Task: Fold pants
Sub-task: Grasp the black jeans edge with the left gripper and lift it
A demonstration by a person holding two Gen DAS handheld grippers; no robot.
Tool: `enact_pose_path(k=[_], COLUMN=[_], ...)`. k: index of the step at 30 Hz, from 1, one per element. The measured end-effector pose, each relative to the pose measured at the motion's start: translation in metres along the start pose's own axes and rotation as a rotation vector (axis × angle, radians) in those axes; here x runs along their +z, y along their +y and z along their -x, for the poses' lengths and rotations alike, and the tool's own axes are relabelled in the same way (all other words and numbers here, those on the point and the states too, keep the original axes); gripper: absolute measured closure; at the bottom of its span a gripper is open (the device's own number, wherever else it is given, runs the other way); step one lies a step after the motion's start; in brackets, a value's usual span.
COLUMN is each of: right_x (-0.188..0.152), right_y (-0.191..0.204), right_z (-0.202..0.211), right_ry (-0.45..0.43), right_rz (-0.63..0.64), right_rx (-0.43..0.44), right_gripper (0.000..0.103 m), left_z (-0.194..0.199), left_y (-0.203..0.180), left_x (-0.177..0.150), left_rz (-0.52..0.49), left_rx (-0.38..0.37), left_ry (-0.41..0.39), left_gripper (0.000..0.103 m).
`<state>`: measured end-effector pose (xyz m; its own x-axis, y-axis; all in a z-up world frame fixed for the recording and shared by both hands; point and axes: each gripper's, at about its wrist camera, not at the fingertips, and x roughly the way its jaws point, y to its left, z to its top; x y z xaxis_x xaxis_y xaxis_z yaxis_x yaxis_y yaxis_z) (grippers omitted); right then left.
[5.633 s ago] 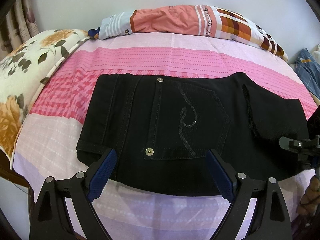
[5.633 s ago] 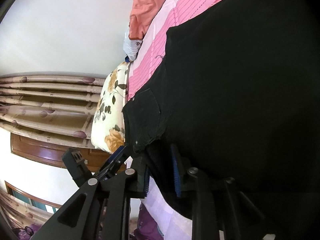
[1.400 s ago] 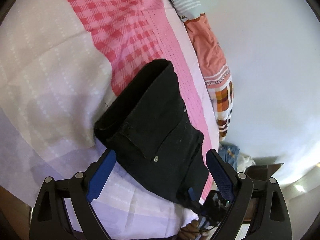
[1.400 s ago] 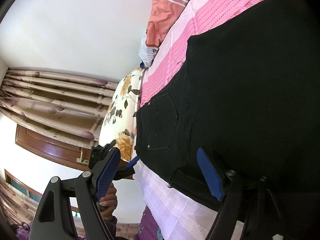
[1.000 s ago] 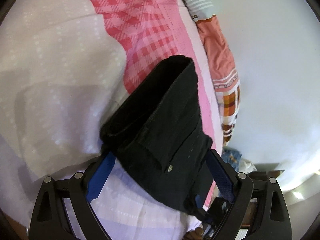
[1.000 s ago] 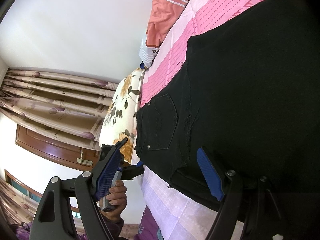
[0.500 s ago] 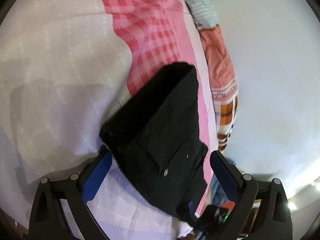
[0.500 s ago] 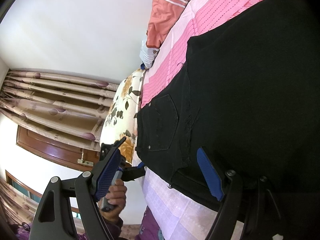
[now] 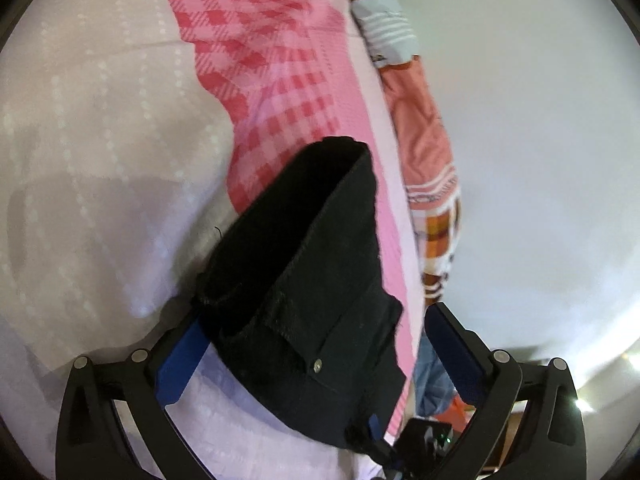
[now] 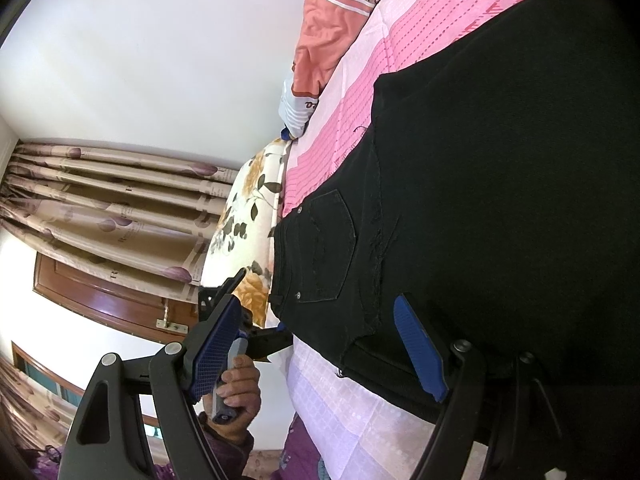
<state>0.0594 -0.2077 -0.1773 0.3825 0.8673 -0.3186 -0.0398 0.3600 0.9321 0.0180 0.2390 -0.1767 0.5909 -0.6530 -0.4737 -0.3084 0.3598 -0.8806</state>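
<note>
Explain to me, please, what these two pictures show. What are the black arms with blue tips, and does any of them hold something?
No robot here: a person holds a hand tool in each hand, each a two-finger gripper with a camera looking along its blue pads. One picture comes from the left gripper, the other from the right gripper. Folded black pants lie on a pink bed sheet, with pillows at the end. The left jaws are opening with the pants between them, no longer pinched. The right jaws stand open at the pants' edge, holding nothing. A hand grips the left tool's handle.

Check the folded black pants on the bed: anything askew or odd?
Slightly: a loose thread sticks out from the black pants onto the pink sheet, and a frayed raw edge crosses the pants beside the back pocket. Nothing looks spilled.
</note>
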Motion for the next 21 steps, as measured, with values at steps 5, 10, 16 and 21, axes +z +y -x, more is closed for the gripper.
enact_pose_path(k=[5, 10, 16, 21], right_x=[0.0, 0.0, 0.0, 0.001], right_y=[-0.001, -0.001, -0.002, -0.002], right_z=[0.001, 0.001, 0.0, -0.001], right_ry=[-0.002, -0.003, -0.004, -0.005], right_rz=[-0.001, -0.003, -0.006, -0.008], right_rx=[0.002, 0.002, 0.006, 0.007], right_gripper=[0.028, 0.028, 0.028, 0.028], left_z=[0.012, 0.007, -0.002, -0.007], left_y=[-0.004, -0.013, -0.013, -0.019], left_x=[0.001, 0.005, 0.0, -0.025], left_rz=[-0.03, -0.098, -0.2, -0.326], left_rx=[-0.147, -0.144, -0.002, 0.087], left_ry=[-0.005, 0.033, 0.044, -0.061], left_gripper=[0.001, 0.001, 0.001, 0.001])
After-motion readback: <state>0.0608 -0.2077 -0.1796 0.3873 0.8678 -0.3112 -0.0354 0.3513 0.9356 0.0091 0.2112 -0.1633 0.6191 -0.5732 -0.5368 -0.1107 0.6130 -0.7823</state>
